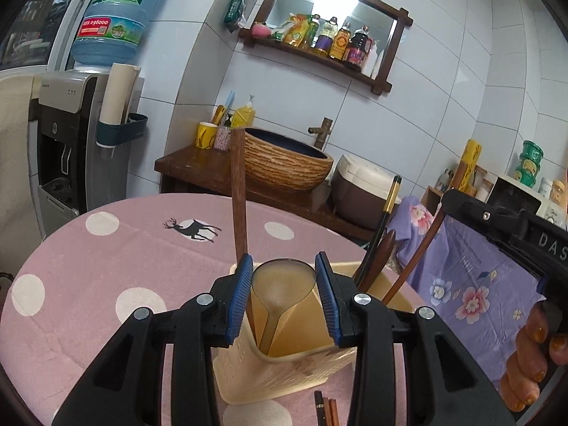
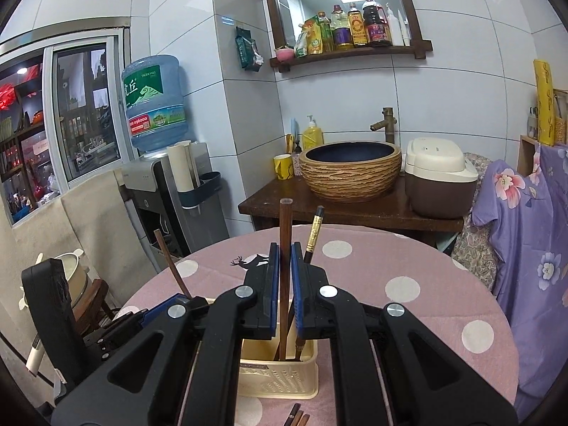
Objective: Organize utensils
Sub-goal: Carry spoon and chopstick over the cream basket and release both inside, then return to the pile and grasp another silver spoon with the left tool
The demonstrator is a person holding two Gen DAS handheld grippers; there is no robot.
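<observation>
Right claw (image 2: pixel 282 280) clamps a brown wooden utensil handle (image 2: pixel 285 223) standing upright in the cream holder (image 2: pixel 280 372)
</observation>
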